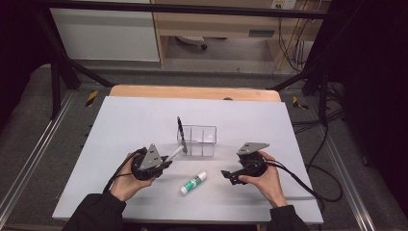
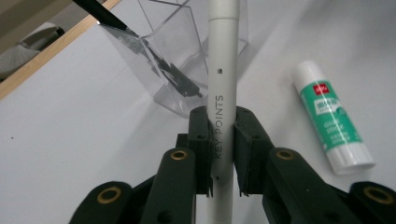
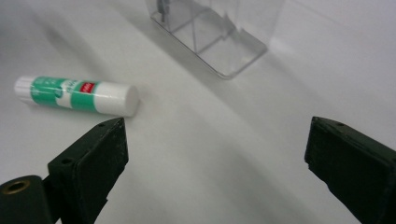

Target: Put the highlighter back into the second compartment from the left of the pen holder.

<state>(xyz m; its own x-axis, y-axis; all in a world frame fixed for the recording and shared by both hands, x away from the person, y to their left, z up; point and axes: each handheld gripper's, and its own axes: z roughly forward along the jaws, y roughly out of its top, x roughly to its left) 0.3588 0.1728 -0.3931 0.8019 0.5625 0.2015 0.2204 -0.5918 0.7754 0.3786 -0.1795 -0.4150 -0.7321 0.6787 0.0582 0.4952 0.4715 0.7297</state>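
My left gripper (image 1: 166,163) (image 2: 222,140) is shut on a white pen (image 2: 222,88) (image 1: 174,154), whose tip points toward the clear plastic organizer (image 1: 198,140) (image 2: 159,60) (image 3: 219,32). A black pen (image 1: 180,130) (image 2: 140,46) stands tilted in the organizer's left compartment. A green and white glue stick (image 1: 193,183) (image 2: 331,123) (image 3: 77,95) lies on the white table between my two grippers. My right gripper (image 1: 230,176) (image 3: 215,163) is open, low over the table to the right of the glue stick, with nothing between its jaws.
The white tabletop (image 1: 134,120) rests on a wooden table edge (image 1: 192,92) at the back. A black metal frame (image 1: 192,8) and cables (image 1: 308,187) surround the table. Bare surface lies to the left and back of the organizer.
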